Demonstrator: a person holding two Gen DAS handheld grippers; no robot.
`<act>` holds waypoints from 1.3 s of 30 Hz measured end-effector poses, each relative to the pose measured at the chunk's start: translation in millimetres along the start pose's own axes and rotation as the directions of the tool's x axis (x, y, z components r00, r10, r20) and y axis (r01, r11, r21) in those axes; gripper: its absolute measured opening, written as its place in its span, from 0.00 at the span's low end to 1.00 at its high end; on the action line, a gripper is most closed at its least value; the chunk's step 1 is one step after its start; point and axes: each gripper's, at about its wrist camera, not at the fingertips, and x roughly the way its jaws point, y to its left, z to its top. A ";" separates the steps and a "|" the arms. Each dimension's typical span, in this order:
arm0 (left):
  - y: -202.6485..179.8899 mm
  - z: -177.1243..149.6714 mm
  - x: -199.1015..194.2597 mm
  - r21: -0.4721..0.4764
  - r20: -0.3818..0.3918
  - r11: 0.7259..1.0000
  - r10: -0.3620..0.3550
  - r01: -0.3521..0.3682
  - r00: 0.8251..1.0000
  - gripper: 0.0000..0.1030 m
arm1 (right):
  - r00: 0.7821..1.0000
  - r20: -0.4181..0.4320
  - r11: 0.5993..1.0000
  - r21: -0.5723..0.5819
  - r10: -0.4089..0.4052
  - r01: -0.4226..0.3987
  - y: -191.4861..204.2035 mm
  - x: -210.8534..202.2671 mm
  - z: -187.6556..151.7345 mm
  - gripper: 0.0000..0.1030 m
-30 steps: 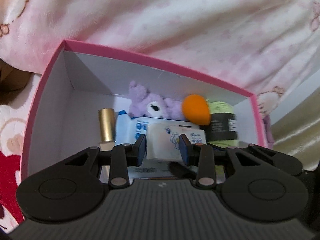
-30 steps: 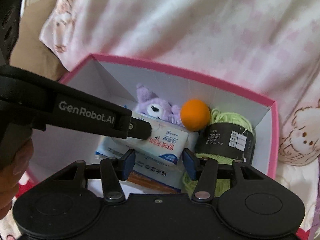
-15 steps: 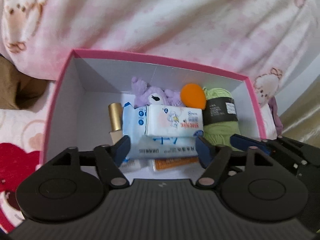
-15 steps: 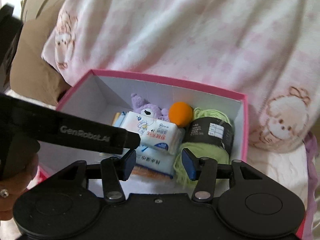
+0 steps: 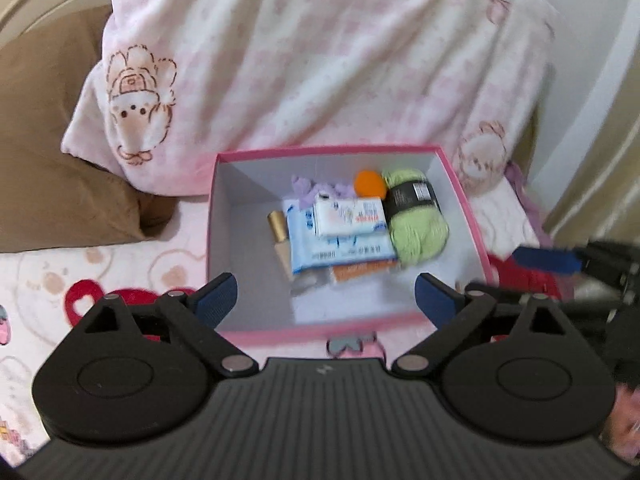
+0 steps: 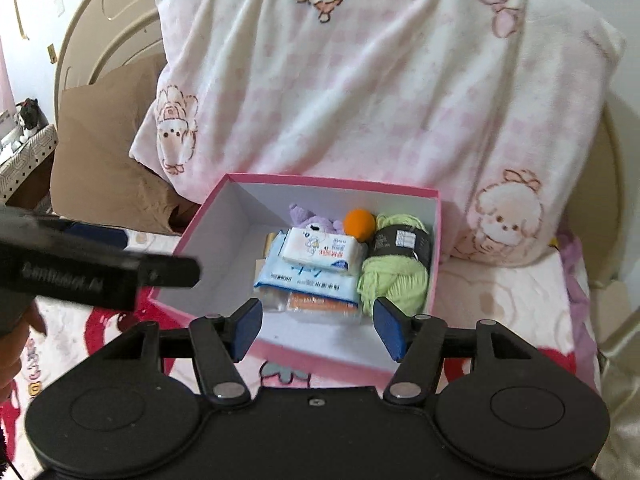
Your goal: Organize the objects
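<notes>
Pink box [image 6: 280, 354], white inside, sits open on the bed's patterned sheet [image 5: 48, 280], its far wall against a heaped pink-and-white blanket [image 6: 360, 92].

Contents crowd the box's far right corner; the left half of the floor is bare. A small tissue pack [image 6: 322, 249] lies on top of a larger blue-and-white pack [image 6: 304, 280], over an orange-printed flat packet [image 6: 316, 304]. Both packs carry printed characters, too blurred to read. A lime-green yarn skein [image 6: 394, 280] lies along the right wall, wrapped in a black band with a white label, text illegible. An orange ball [image 6: 360, 223] and a purple plush toy [image 6: 310, 218] sit by the far wall.

Left wrist view only: a gold-capped tube [image 5: 280, 236] lying left of the packs, mostly hidden from the other side. Right wrist view only: a curved beige headboard [image 6: 100, 12], a brown pillow [image 6: 108, 148] left of the blanket, and a small dark figurine [image 6: 29, 118] on a patterned surface at far left.

Left gripper [image 5: 326, 300] hangs over the box's near edge, blue pads [image 5: 216, 298] spread wide, nothing between them. Its arm crosses the right view with white lettering, smeared beyond reading. Right gripper [image 6: 318, 330] also hovers at the near edge, jaws parted and empty; one of its blue pads shows at the right of the left view.
</notes>
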 end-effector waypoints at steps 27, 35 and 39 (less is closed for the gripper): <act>12.6 -95.6 -62.4 -0.047 -0.006 0.999 -0.001 0.000 1.000 0.94 | 0.989 -0.039 0.989 0.048 -0.141 0.142 45.4 -73.4 -73.0 0.74; 16.4 -107.3 -56.9 -0.041 -0.016 0.998 0.050 -0.051 0.999 0.94 | 0.988 -0.066 0.987 0.074 -0.141 0.146 52.8 -66.5 -82.6 0.75; 18.8 -110.3 -57.5 -0.042 -0.022 0.998 0.044 -0.045 0.999 0.94 | 0.986 -0.067 0.984 0.079 -0.154 0.159 53.8 -66.8 -85.1 0.75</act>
